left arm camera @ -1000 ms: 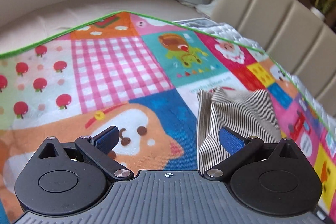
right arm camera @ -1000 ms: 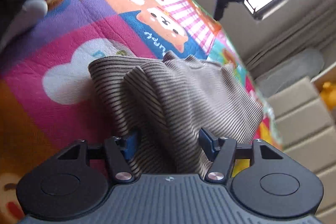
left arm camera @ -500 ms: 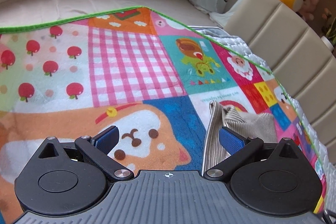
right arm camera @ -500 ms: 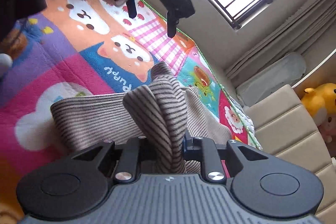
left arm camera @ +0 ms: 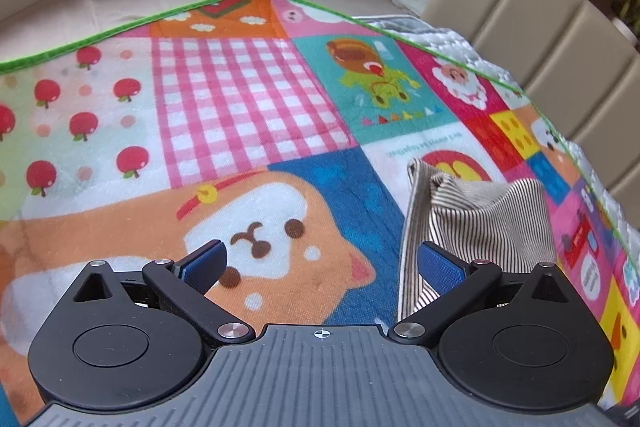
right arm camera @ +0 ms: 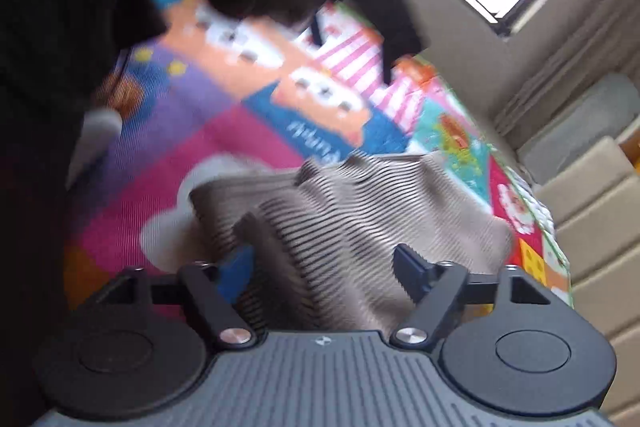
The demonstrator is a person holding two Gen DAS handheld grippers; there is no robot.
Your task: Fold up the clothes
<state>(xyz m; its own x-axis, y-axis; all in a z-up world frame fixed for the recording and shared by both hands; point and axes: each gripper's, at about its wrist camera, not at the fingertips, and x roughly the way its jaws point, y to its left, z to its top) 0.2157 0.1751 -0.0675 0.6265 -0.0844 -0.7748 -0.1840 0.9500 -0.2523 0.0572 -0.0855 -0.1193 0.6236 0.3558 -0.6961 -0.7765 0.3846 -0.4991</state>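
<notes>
Striped garment spreads under right gripper; left gripper sees its edge; both jaws gape empty.

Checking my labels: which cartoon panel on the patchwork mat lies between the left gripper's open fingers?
The orange puppy face panel; the left gripper frames it, with the striped garment beside it.

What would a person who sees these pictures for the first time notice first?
First, the bright cartoon play mat, with apples, pink checks and a puppy face, which fills most of the left wrist view. Next, the striped brown garment bunched on the mat's right side. In the blurred right wrist view it lies before the right gripper, whose jaws stand open.
</notes>
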